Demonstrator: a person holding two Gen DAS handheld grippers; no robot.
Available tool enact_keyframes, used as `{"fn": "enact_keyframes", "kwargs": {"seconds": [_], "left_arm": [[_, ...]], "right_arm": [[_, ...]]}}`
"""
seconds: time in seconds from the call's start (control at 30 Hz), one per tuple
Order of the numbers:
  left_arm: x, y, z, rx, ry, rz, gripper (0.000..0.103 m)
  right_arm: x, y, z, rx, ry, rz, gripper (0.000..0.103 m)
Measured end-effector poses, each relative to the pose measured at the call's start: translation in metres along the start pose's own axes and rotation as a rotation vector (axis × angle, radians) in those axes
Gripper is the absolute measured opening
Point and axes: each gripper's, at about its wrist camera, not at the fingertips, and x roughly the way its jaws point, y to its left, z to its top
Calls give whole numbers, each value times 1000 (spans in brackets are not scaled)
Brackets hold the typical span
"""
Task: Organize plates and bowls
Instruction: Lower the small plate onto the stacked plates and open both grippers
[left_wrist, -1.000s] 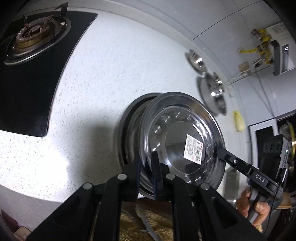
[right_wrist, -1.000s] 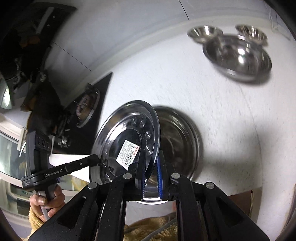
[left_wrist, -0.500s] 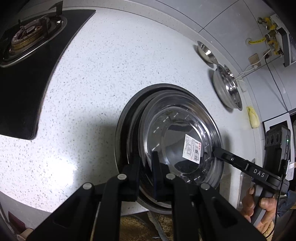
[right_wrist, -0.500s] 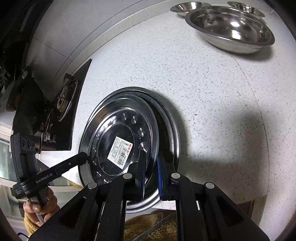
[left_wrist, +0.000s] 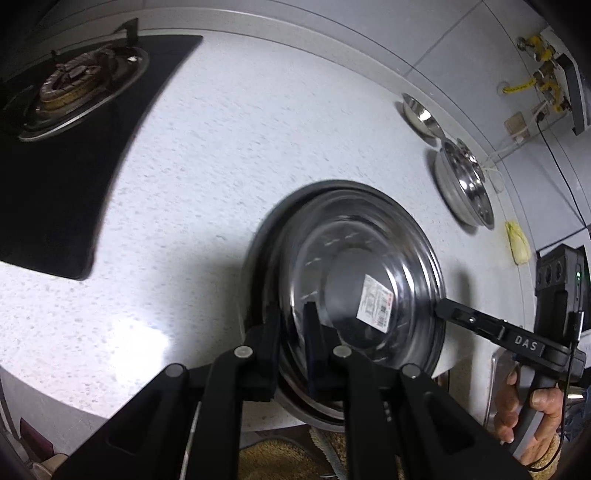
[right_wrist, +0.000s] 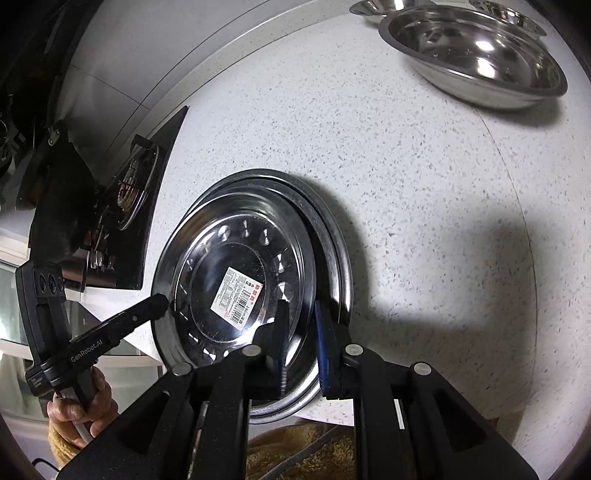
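1. Stacking step in hand: labelled plate (right_wrist: 236, 291) held from both sides, bottom up (barcode sticker facing the cameras), lying on or just over the larger plate (right_wrist: 338, 266) below it on the counter (right_wrist: 424, 206).
2. Left gripper (left_wrist: 293, 325) pinching the plate's near rim in its own view, fingers (left_wrist: 312, 332) close together with the rim between them; seen from the right wrist, tip touching the plate's left edge.
3. Right gripper (right_wrist: 301, 332) straddling the opposite rim, blue-padded fingers (right_wrist: 321, 347) a little apart; hard to say whether gripping firmly or already loosening.
4. Top plate sitting off-centre towards the left of the one beneath, a crescent of the lower rim showing at the right; probably almost seated, though contact all round cannot be confirmed.
5. Next move, as a judgement: level and centre the plate, spread both pairs of fingers, then draw back low and outward without dragging the rim.
6. Left to do, apparently: large bowl (right_wrist: 476, 62) and small bowl (left_wrist: 421, 114) standing well apart near the wall (likely the next things to nest).
7. Risk worth minding: polished steel sliding on steel, and the stack overhanging the counter's front edge.
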Motion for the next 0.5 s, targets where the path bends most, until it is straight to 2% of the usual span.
{"fn": "enact_keyframes", "kwargs": {"seconds": [0.3,0.4,0.5], "left_arm": [[-16,-1,-2,-14,-28,-29,11],[-18,-3,-2,-22,-26,-31,11],[-19,-6,-2,-23,-24,-24,11]], "right_arm": [[-9,3,1,-23,-19,27,17],[-11,3,0,-22,-19,38,26],[-13,1,0,-24,-19,51,27]]}}
